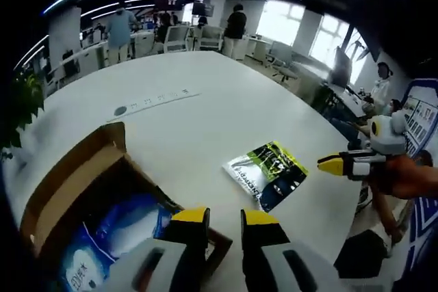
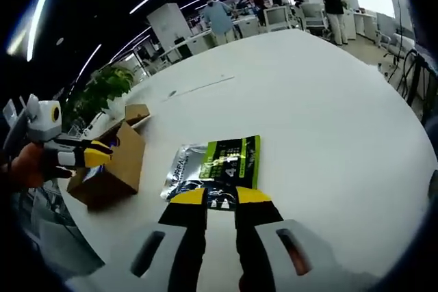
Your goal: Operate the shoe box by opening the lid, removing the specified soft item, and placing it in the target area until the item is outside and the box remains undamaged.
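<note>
Left gripper (image 1: 226, 218) hovering over the open box (image 1: 82, 189) near the table (image 1: 205, 100) edge, jaws apart, nothing held, right gripper (image 2: 221, 197) released too, tips just above the pouch (image 2: 215, 162) lying flat beside the box

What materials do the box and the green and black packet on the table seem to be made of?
The box: brown corrugated cardboard by its look, matte, with raw tan flaps. The green and black packet: probably plastic or foil film, glossy, since its silvery edge reflects light and the surface lies slightly wrinkled.

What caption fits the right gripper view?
Right gripper poised over green-and-silver packet on white table, open cardboard box nearby.
</note>
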Available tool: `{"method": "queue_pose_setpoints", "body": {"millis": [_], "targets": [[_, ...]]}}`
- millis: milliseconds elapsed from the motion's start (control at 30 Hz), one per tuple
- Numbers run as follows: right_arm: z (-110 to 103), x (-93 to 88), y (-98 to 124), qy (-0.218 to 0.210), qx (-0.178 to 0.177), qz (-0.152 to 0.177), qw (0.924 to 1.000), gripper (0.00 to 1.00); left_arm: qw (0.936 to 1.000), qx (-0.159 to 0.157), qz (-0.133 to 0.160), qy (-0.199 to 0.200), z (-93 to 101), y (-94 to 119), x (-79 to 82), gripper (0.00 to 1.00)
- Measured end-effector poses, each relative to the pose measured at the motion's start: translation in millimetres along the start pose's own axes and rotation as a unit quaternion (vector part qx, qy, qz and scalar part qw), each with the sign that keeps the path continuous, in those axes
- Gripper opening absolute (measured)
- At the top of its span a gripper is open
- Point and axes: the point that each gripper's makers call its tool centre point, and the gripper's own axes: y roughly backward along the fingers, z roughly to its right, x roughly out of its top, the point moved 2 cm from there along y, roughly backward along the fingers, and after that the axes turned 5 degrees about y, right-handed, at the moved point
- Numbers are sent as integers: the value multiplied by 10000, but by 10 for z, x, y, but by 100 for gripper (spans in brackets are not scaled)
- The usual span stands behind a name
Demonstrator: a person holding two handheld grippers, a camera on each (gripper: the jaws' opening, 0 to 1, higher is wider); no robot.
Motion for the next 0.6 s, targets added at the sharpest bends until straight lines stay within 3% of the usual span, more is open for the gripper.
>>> {"method": "queue_pose_setpoints", "body": {"millis": [400, 500, 600], "targets": [[-742, 111, -250, 443, 645, -15, 9969, 12, 9982, 343, 295, 386, -554, 506, -206, 18], [-1022, 131, -337, 711, 920, -60, 9932, 13, 9970, 427, 397, 514, -712, 661, -273, 19], [-1187, 165, -388, 824, 1055, -82, 9910, 13, 9967, 564, 400, 418, -878, 771, -356, 19]]}}
